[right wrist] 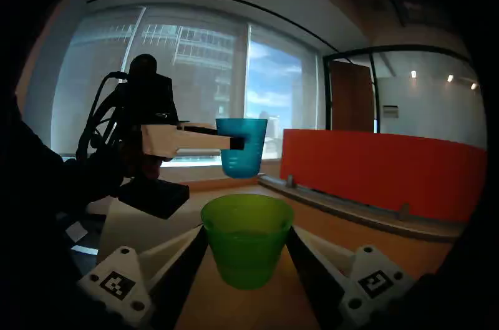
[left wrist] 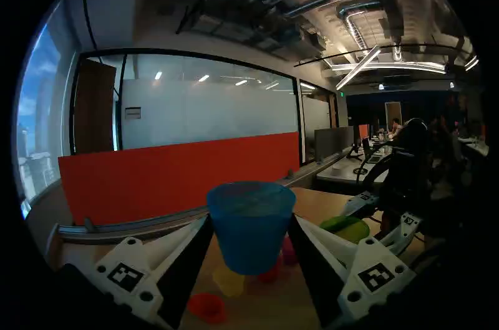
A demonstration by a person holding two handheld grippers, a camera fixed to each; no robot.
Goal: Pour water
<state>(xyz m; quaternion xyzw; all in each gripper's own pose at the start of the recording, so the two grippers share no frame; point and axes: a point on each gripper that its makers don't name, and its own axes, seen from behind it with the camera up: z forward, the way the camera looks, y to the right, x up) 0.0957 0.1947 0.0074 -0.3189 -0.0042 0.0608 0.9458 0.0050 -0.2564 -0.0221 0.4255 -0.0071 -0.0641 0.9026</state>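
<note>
Aloft, blue cup [left wrist: 251, 221] in left tool [left wrist: 251, 239], green cup [right wrist: 247, 230] in right tool [right wrist: 247, 249]

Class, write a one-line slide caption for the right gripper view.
Right gripper holds a green cup upright; left gripper holds a blue cup higher.

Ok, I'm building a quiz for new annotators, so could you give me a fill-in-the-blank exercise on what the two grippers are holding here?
1. The left gripper is shut on a cup whose colour is ___.
2. The right gripper is shut on a second cup whose colour is ___.
3. Both cups are held level, with their open mouths facing ___.

Missing words: blue; green; up.
</note>
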